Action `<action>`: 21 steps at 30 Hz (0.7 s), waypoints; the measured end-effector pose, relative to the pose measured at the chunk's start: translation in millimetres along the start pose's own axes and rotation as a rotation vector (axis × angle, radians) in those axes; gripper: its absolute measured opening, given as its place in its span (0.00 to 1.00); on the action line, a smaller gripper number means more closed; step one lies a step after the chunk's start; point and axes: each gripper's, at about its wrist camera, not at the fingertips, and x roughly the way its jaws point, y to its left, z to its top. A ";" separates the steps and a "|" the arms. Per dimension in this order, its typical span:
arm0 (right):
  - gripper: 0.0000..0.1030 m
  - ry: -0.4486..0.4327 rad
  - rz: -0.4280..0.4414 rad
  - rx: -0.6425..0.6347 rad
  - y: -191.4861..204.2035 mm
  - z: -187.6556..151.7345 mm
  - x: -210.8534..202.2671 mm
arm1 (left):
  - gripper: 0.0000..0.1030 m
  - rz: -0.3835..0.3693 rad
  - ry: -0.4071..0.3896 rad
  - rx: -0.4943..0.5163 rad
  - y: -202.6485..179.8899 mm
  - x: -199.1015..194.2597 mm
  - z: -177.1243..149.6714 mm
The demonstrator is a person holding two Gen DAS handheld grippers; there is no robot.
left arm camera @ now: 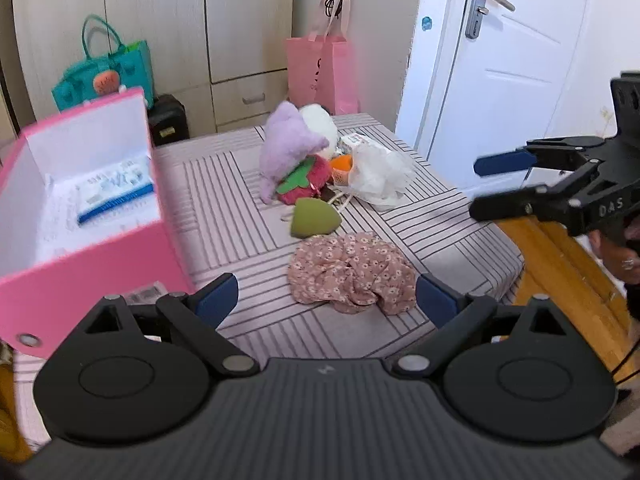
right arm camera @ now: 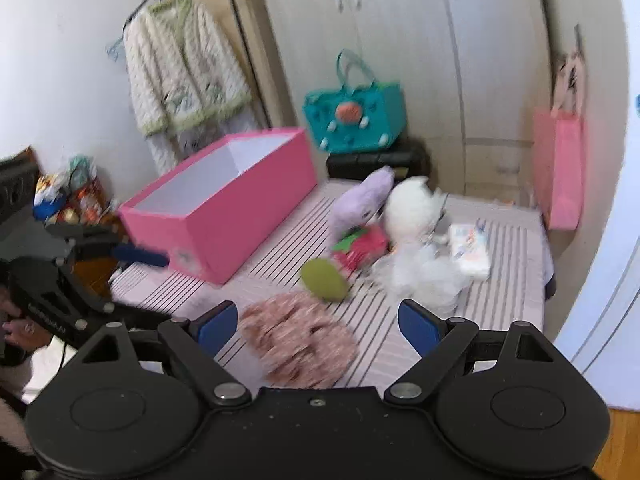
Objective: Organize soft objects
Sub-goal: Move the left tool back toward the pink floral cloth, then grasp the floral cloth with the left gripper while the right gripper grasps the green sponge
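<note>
**Floral cloth first, pink box waiting**

We judge the step in hand to be the first pick: the floral cloth [left arm camera: 352, 272] lies bunched on the striped mattress [left arm camera: 224, 184], nearest to us, with the green pouch [left arm camera: 314, 218] just beyond it and the purple plush [left arm camera: 288, 148], red plush [left arm camera: 304, 188], white plush [left arm camera: 320, 122] and white mesh puff [left arm camera: 378, 178] heaped farther back. The pink box [left arm camera: 92, 256] stands open on the left, a booklet [left arm camera: 116, 190] inside.

To do this well, we should come down over the cloth's thickest fold, pinch deep so no layer slips, and lift clear before swinging to the box.

Our left gripper [left arm camera: 326, 300] hovers low before the cloth, jaws wide apart, holding nothing. Our right gripper [right arm camera: 318, 322] hangs above the same cloth, jaws likewise apart and empty; both views are motion-blurred.
</note>
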 end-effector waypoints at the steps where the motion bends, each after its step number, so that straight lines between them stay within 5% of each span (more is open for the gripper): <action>1: 0.88 -0.043 -0.016 -0.007 -4.2 -3.0 0.0 | 0.94 -0.018 -0.001 -0.009 1.1 3.6 -0.5; 6: 0.88 -0.109 -0.092 -0.048 -16.4 -7.3 11.0 | 0.94 -0.008 0.009 0.067 -7.5 30.7 -9.4; 9: 0.88 -0.222 -0.132 -0.081 -17.6 -10.3 11.6 | 0.94 0.015 0.009 0.082 -9.1 46.3 -11.3; 17: 0.88 -0.166 -0.025 -0.049 -22.4 -0.9 42.7 | 0.94 -0.030 -0.019 0.015 -12.3 85.3 -18.1; 21: 0.70 -0.096 0.062 -0.075 -16.7 -5.6 66.4 | 0.94 -0.048 -0.083 0.017 -12.6 94.5 -20.2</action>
